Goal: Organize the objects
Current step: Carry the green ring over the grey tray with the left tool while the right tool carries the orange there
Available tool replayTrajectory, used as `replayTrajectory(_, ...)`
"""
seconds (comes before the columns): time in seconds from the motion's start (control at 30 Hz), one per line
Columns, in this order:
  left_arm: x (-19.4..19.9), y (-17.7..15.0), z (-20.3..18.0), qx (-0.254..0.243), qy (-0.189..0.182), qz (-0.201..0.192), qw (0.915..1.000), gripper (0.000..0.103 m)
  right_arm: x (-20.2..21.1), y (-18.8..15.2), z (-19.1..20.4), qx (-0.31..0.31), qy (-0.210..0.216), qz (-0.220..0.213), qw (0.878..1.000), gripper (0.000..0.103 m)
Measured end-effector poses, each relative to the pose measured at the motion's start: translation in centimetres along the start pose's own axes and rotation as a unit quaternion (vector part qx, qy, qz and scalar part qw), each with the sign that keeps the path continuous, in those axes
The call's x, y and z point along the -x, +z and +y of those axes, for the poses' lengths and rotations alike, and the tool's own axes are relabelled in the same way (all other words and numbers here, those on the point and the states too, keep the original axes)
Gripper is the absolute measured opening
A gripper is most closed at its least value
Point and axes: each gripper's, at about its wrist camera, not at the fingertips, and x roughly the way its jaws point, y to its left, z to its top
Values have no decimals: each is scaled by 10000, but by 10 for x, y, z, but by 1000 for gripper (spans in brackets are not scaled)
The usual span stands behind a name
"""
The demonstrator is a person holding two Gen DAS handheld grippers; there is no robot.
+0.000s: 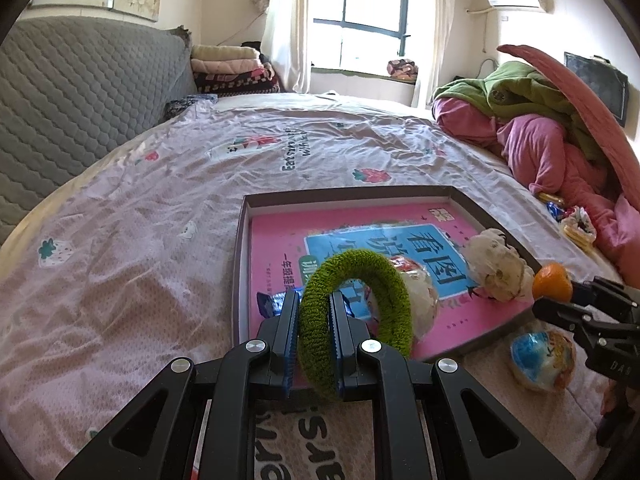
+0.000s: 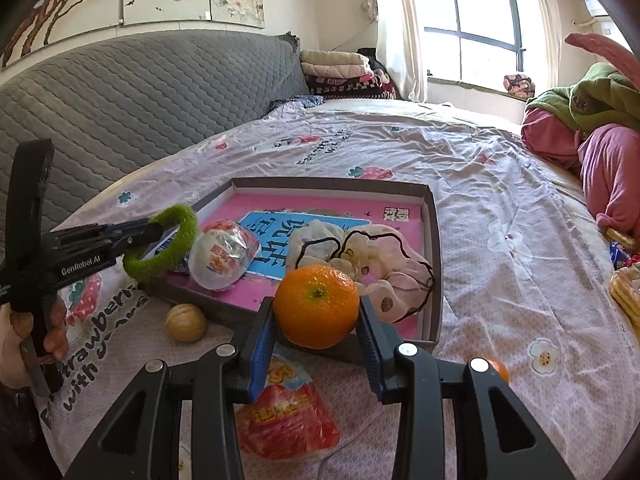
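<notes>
A shallow grey box [image 1: 496, 216] [image 2: 434, 232] with a pink book lining its bottom lies on the bed. In it are a wrapped white snack ball [image 2: 224, 254] [image 1: 416, 296] and a cream scrunchie with dark trim [image 2: 372, 260] [image 1: 496, 268]. My left gripper [image 1: 314, 304] [image 2: 154, 232] is shut on a green fuzzy hair ring [image 1: 352, 316] [image 2: 168, 244], held over the box's near left corner. My right gripper [image 2: 318, 312] [image 1: 556, 300] is shut on an orange mandarin [image 2: 316, 306] [image 1: 552, 282] just at the box's near edge.
On the sheet in front of the box lie a walnut [image 2: 186, 322], a red snack packet [image 2: 286, 424], a second mandarin [image 2: 498, 370] and a blue-orange wrapped ball [image 1: 542, 360]. More snacks [image 2: 626, 284] and piled pink and green clothes [image 1: 540, 128] sit at the right. A grey headboard [image 2: 140, 92] stands left.
</notes>
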Motion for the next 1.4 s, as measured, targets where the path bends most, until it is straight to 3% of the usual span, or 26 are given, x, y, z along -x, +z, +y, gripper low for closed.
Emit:
replayTrajectory(1.0,-36,12,5,27,-22,257,9997,15,-52,17,-29,-194,67,714,9972,40)
replayTrajectory(1.4,-36,12,9,165,-60,314,9994,16,-52,18,-27,-215,55,735,9971,40)
